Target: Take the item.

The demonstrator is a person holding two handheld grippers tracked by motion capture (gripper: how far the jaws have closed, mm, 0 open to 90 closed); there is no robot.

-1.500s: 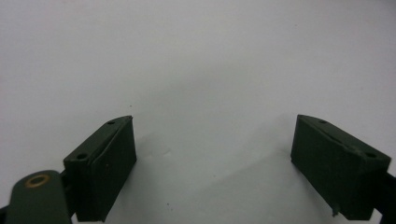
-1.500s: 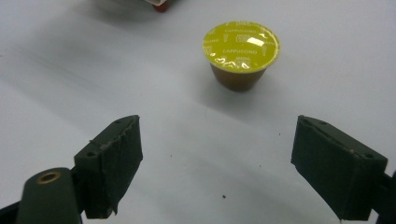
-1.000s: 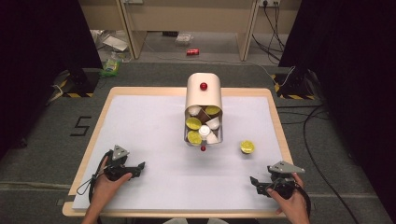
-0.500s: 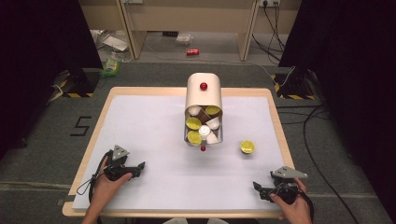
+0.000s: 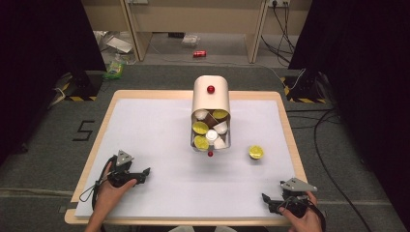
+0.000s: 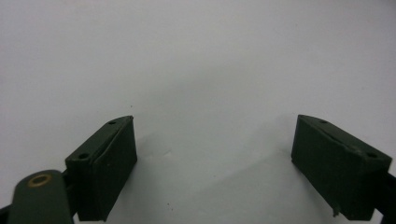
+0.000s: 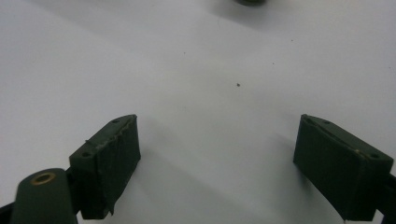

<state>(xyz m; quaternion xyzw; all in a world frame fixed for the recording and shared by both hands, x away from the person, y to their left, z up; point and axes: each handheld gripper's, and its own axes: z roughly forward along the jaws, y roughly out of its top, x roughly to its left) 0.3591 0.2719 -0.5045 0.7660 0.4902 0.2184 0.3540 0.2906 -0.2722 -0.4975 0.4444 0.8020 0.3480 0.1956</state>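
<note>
The high view looks forward and down from above the person's side of the table, far enough back to take in its whole white top and the floor beyond. The left gripper view sits low and close, facing along its two black jaws over bare white tabletop. The right gripper view does likewise; a dark edge at its top is perhaps the other gripper. All three share that white surface.
</note>
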